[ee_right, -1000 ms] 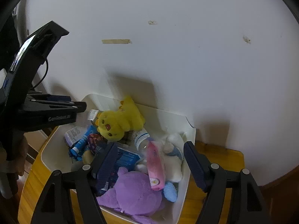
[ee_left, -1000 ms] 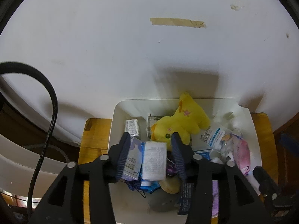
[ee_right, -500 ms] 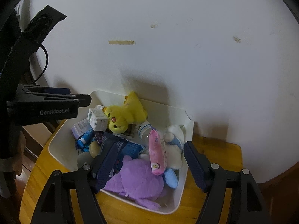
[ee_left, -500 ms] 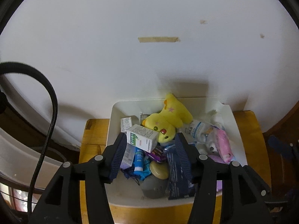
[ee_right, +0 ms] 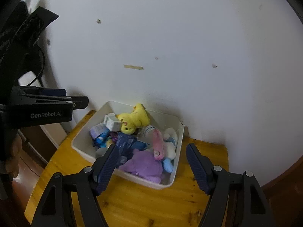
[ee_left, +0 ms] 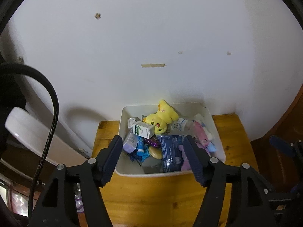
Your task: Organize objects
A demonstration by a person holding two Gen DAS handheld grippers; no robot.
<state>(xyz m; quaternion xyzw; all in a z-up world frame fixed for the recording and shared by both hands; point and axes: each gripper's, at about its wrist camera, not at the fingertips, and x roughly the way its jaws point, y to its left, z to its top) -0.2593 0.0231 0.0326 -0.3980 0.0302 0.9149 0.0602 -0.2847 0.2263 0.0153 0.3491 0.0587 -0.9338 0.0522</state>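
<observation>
The left tongs [ee_left: 152, 147] hover above the near edge of a white bin [ee_left: 217, 130], spread wide with nothing between them; their jaws have just been opening. The right tongs [ee_right: 151, 157] are also spread and empty, hanging over the bin's near right corner.

The bin sits on a wooden tabletop [ee_left: 151, 198] against a white wall [ee_left: 151, 37]. All the task's things lie heaped inside it.

Counted, as far as the pile allows:
- one yellow plush [ee_left: 161, 117], at the back
- one purple plush [ee_right: 145, 164], at the front right
- one white box with green print [ee_left: 143, 129], resting on other items and leaning against the yellow plush
- one smaller white box [ee_left: 131, 122] behind it
- one lilac box [ee_left: 129, 141]
- one blue tube [ee_left: 140, 145]
- one dark blue packet [ee_left: 169, 155]
- one pink packet [ee_right: 158, 143]
- one clear bottle with a label [ee_left: 180, 123]
- one round yellow piece [ee_left: 155, 152], possibly soap
- one grey block [ee_left: 152, 165]

White and pale blue soft items sit by the right wall, too tangled to count.

The likely trouble: the white box is perched loosely and could slide deeper into the heap if anything under it is nudged. The bin is full at its near right, so the purple plush could spill over the rim. A reach into the tangle could also lift two things at once.
</observation>
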